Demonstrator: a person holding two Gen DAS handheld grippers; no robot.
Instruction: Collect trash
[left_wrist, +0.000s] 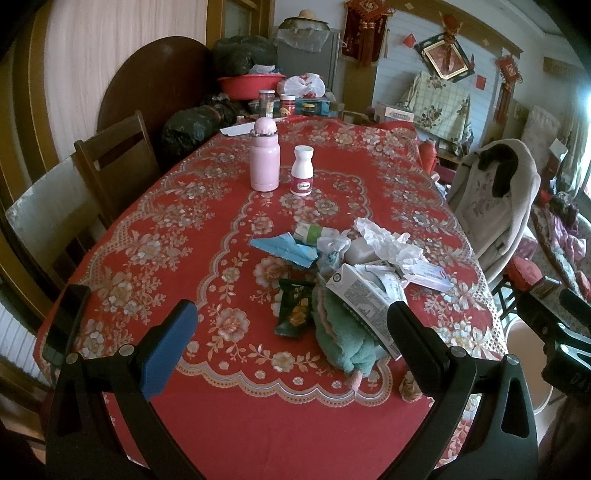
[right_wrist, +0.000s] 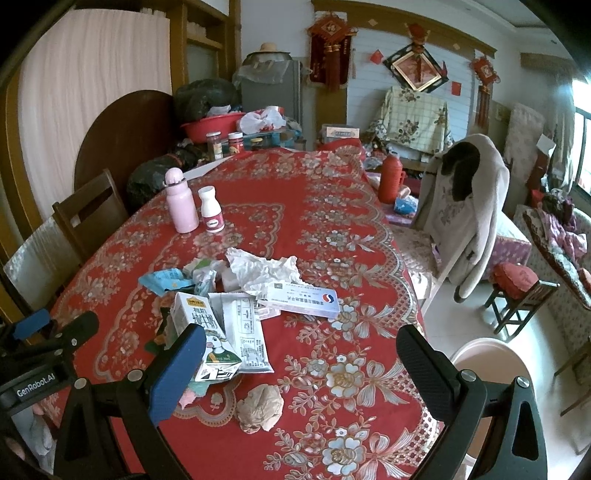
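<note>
While left view hides it, crumpled paper ball (right_wrist: 259, 407) (beige) shows right.

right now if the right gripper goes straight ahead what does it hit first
Most likely the crumpled brown paper ball lying between the open fingers of the right gripper, then bare red tablecloth. Depth is unclear, so it might pass above.

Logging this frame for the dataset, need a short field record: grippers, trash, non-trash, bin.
left gripper: open, empty, above table edge
right gripper: open, empty
trash pile: milk carton, crumpled tissue, medicine box, green snack wrapper, paper ball
upright, apart from pile: pink bottle, white pill bottle
surface: red floral tablecloth
bin: beside table, right
</note>
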